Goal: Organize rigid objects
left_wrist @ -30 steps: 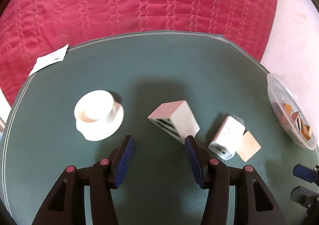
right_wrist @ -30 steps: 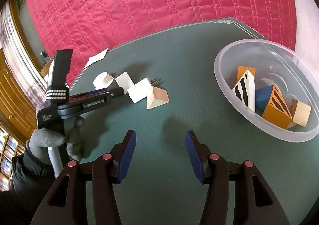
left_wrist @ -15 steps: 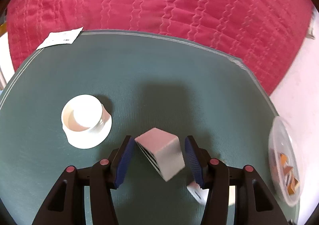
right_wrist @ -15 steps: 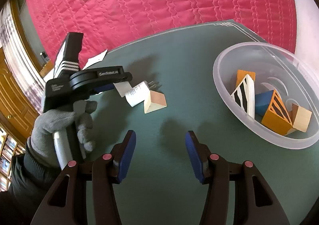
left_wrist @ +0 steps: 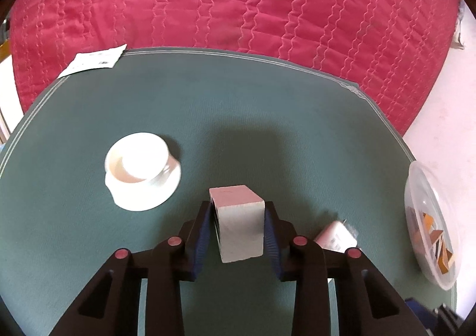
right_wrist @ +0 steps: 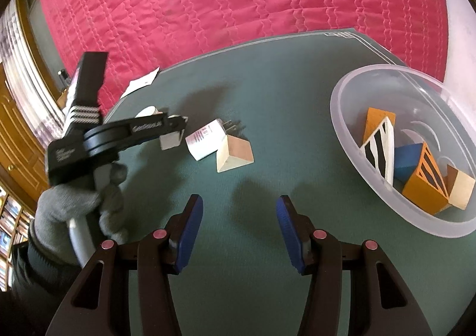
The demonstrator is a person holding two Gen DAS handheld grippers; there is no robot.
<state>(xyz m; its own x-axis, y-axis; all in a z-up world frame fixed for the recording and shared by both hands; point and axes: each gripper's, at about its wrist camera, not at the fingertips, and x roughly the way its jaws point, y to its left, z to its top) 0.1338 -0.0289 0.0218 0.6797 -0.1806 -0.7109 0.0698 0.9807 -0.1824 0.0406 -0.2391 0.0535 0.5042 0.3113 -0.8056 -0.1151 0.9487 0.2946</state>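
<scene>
My left gripper (left_wrist: 237, 233) is shut on a white block with black stripes (left_wrist: 238, 226) and holds it above the green mat (left_wrist: 267, 116). In the right wrist view the left gripper (right_wrist: 174, 135) shows at the left with the block (right_wrist: 170, 140) in it. My right gripper (right_wrist: 239, 232) is open and empty over the mat. A white charger (right_wrist: 205, 142) and a tan wedge block (right_wrist: 233, 154) lie side by side on the mat. A clear bowl (right_wrist: 351, 139) at the right holds several coloured blocks.
A white cup on a saucer (left_wrist: 142, 171) stands at the left of the mat. A paper slip (left_wrist: 93, 62) lies at the mat's far left corner. A red quilt (left_wrist: 238, 3) lies beyond the mat. The bowl (left_wrist: 416, 187) sits at the mat's right edge.
My left gripper moved over the striped white block, closed on it and lifted it off the mat. My right gripper stayed open and nearly still.
</scene>
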